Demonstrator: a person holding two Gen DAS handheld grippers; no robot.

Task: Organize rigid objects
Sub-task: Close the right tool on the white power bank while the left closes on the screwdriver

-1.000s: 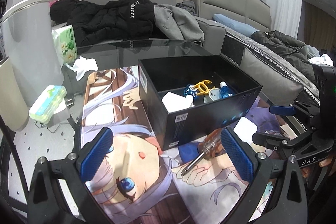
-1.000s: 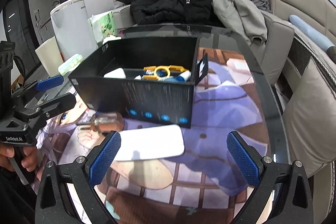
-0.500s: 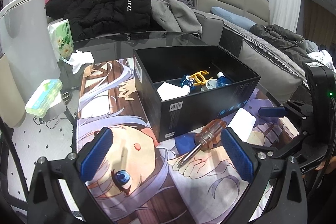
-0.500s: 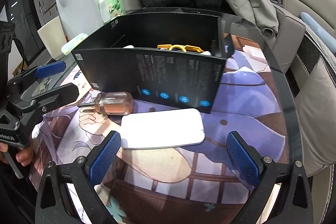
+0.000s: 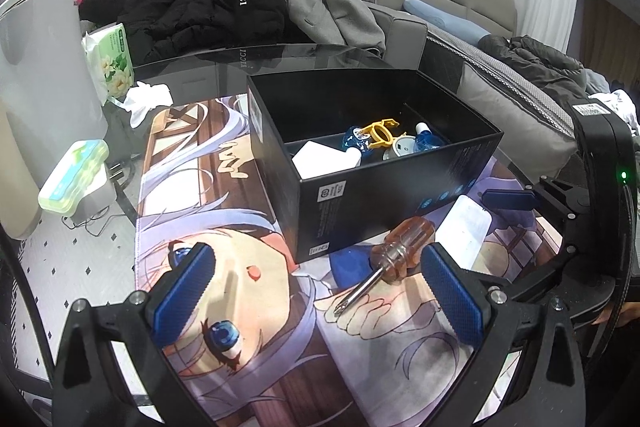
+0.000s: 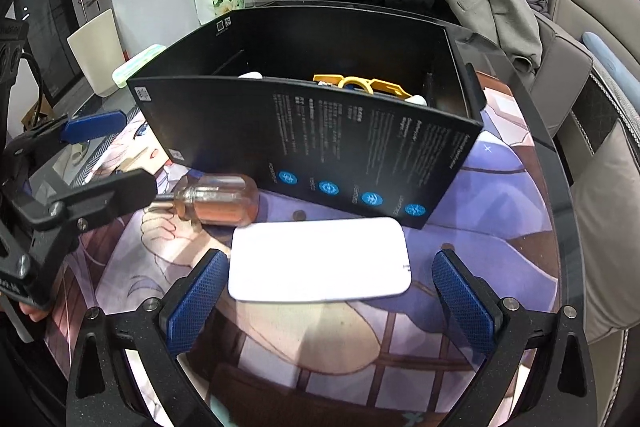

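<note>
A black open box (image 5: 400, 183) (image 6: 304, 131) stands on an anime-print mat and holds a yellow plastic piece (image 5: 382, 133), blue items and a white object. A screwdriver with an amber handle (image 5: 400, 247) (image 6: 218, 205) lies on the mat by the box's near corner. A flat white rounded slab (image 6: 320, 259) (image 5: 464, 231) lies beside it. My left gripper (image 5: 316, 293) is open, low over the mat, with the screwdriver near its right finger. My right gripper (image 6: 330, 301) is open, its fingers either side of the slab's near edge.
The mat covers a round dark glass table (image 6: 556, 187). At the far side are a green tissue pack (image 5: 110, 61) and a crumpled tissue (image 5: 148, 99). A green case (image 5: 74, 175) sits off the table's left. Jackets lie on the sofa (image 5: 224, 7) behind.
Both grippers have moved down and closer to the mat. The screwdriver and the white slab now sit nearer the fingers. Nothing was grasped.
</note>
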